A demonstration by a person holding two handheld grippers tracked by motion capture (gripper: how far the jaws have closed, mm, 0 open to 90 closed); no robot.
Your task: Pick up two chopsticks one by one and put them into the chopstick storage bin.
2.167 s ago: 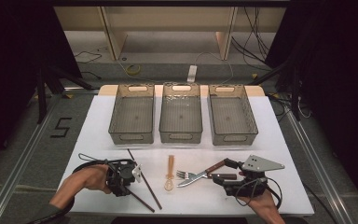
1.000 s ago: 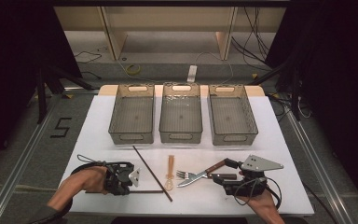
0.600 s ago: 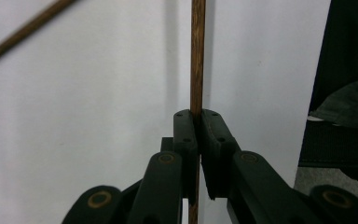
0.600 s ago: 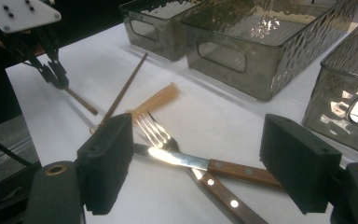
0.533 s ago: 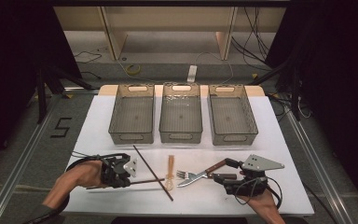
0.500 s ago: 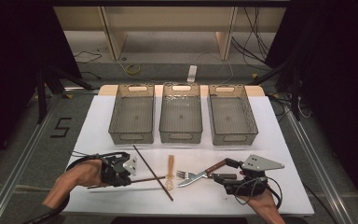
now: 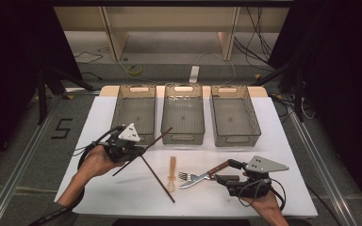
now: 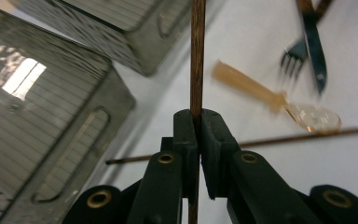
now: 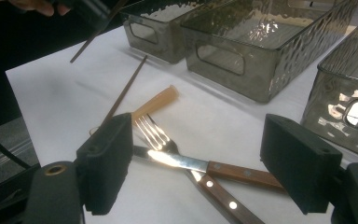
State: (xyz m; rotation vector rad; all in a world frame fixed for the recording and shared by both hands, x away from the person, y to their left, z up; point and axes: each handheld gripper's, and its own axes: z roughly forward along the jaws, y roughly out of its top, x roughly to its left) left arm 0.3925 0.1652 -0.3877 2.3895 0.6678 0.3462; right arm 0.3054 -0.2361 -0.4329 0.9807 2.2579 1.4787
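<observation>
Between my left jaws (image 8: 196, 135) I am clamping one chopstick (image 7: 143, 150) clear of the tabletop (image 7: 283, 136), readying it for the left bin (image 7: 134, 113); my right jaws (image 9: 205, 163) are waiting apart over the fork (image 9: 168, 144).

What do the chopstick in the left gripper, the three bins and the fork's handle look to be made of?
Chopstick: probably dark wood, matte brown with faint streaks along its length. Bins: likely smoky translucent plastic, glossy, with rippled walls catching glints. Fork handle: reddish-brown wood, it seems, with pale rivets; the fork's tines look like polished metal, mirror bright.
</observation>
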